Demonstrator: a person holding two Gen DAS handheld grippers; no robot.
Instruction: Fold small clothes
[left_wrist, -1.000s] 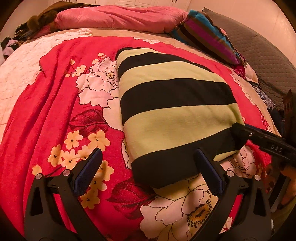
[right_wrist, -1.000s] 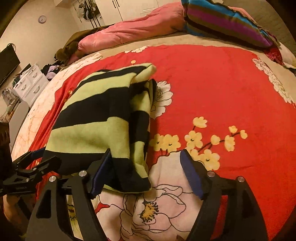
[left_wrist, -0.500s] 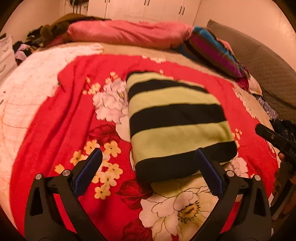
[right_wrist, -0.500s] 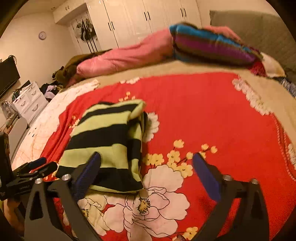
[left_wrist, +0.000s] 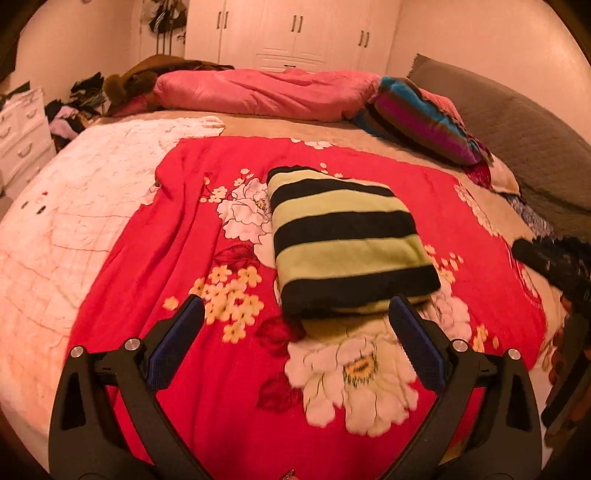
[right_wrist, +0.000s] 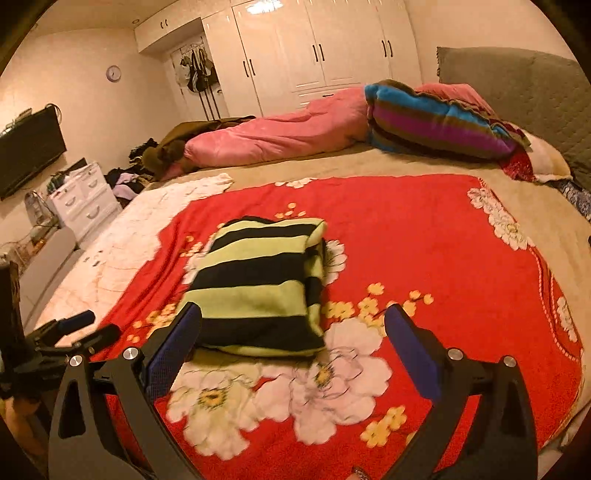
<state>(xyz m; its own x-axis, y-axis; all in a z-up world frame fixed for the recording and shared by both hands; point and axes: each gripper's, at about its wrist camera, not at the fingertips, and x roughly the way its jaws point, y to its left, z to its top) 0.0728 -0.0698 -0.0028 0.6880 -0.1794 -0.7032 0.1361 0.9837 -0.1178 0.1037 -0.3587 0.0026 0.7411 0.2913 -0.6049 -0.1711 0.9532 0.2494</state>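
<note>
A folded garment with black and pale green stripes (left_wrist: 343, 240) lies flat on the red floral blanket (left_wrist: 155, 258); it also shows in the right wrist view (right_wrist: 262, 288). My left gripper (left_wrist: 295, 339) is open and empty, held back from the garment's near edge and above the blanket. My right gripper (right_wrist: 293, 339) is open and empty, also back from the garment's near edge. The left gripper shows at the left edge of the right wrist view (right_wrist: 85, 328). A dark part of the right gripper shows at the right edge of the left wrist view (left_wrist: 546, 258).
A pink duvet (left_wrist: 266, 92) and a striped multicoloured blanket (left_wrist: 421, 114) lie at the far side of the bed. A grey headboard (left_wrist: 524, 140) is on the right. White drawers (right_wrist: 85, 199) and a clothes pile (right_wrist: 125, 181) stand left of the bed.
Both grippers have pulled back and up from the folded garment, which now looks smaller and further off. The right gripper's near finger no longer overlaps the garment's edge. The garment has not moved.
</note>
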